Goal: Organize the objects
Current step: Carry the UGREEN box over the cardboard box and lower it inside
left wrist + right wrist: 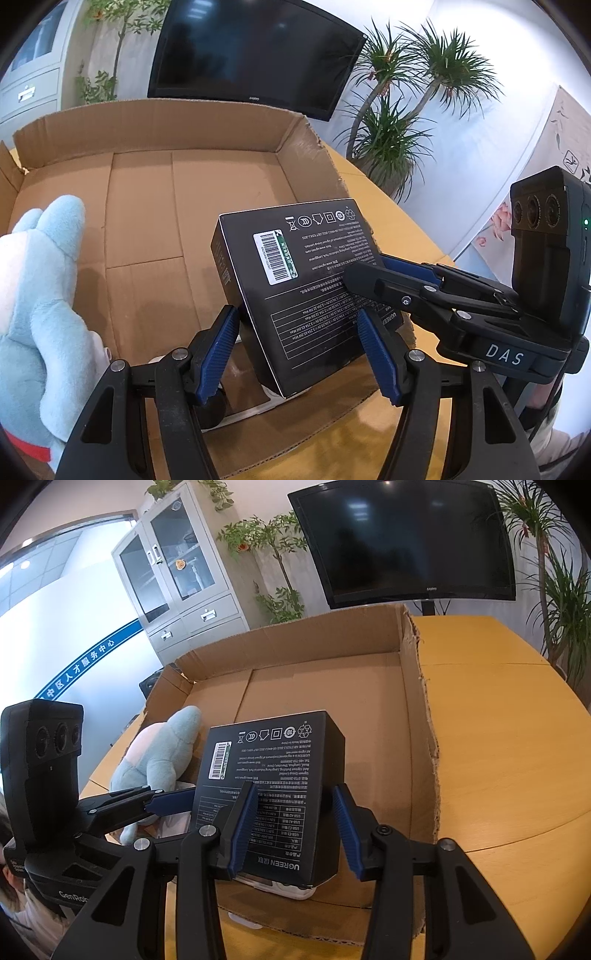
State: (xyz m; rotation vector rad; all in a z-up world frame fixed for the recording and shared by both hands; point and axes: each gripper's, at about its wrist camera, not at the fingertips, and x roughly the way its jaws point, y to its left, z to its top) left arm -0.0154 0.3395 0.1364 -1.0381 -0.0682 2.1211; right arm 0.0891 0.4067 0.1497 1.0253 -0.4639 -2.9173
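- Low in the centre of both wrist views, a black product box [295, 291] stands tilted over the near edge of an open cardboard box [155, 206].
- Left gripper [299, 347] is clamped across the black box's width.
- Right gripper [295, 830] is clamped on the black box's right edge.
- At far left lies a blue plush toy [44, 295].
- Underneath is a yellow table [498, 720].

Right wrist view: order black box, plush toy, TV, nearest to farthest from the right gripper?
1. black box, between the right gripper fingers
2. plush toy, left, inside the cardboard box
3. TV, behind the table, on the far wall side
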